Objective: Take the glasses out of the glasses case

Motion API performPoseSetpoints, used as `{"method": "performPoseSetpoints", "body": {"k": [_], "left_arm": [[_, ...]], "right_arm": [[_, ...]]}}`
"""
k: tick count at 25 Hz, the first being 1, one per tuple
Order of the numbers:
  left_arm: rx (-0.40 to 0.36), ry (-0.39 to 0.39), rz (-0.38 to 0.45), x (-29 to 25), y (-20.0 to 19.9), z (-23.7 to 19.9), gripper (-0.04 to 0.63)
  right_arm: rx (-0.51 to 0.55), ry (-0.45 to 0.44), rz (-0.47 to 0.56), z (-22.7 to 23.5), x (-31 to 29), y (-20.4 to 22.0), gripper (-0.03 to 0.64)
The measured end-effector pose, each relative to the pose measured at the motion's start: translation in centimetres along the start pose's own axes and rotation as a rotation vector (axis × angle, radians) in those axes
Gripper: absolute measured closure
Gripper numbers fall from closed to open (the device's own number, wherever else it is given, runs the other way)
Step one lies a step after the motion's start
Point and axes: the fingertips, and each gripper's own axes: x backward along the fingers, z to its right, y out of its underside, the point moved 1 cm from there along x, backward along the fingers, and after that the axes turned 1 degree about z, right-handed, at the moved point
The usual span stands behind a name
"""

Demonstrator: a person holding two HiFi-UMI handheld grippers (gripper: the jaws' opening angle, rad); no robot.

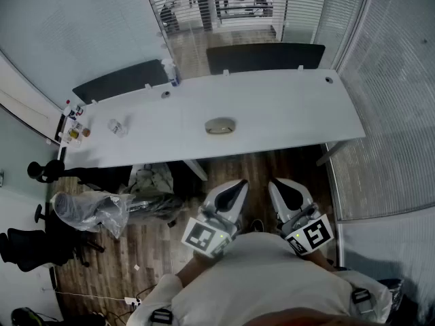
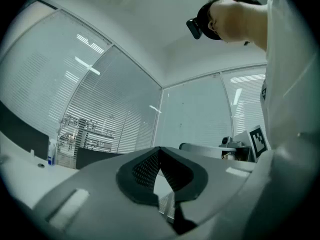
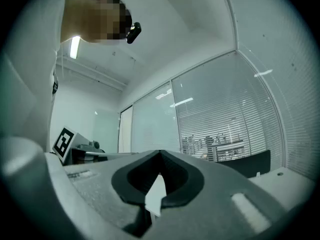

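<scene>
Close to the person's chest [image 1: 265, 277], the left gripper [image 1: 239, 184] and the right gripper [image 1: 277, 183] are both shut tight with nothing in them. Well apart from them, the glasses case [image 1: 219, 125] lies on the white desk [image 1: 285, 107].

Before you, long white desk [image 1: 285, 107], beige oval glasses case [image 1: 219, 125] near its middle, small clear object [image 1: 117, 127] further left, small bottles [image 1: 75, 131] at the left end.
</scene>
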Motion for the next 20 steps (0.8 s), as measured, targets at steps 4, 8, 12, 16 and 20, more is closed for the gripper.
{"method": "performPoseSetpoints", "body": {"k": [4,8,12,16,20], "left_arm": [[0.001,-0.004,-0.002,0.0,0.2,-0.3,0.592],[-0.001,-0.004,-0.007,-0.2,0.2,-0.5,0.592],[0.001,-0.005,-0.006,-0.5,0.1,-0.5,0.592],[0.0,-0.001,-0.008,-0.7,0.3,-0.4,0.592],[0.0,0.004,-0.009,-1.0,0.3,-0.3,0.592]], "right_arm": [[-0.003,0.0,0.0,0.2,-0.2,0.4,0.618],[-0.001,-0.003,-0.005,0.4,-0.4,0.5,0.618],[-0.006,0.001,0.0,0.7,-0.4,0.3,0.618],[-0.04,0.001,0.042,1.0,-0.3,-0.3,0.615],[-0.031,0.001,0.033,1.3,-0.2,-0.2,0.615]]}}
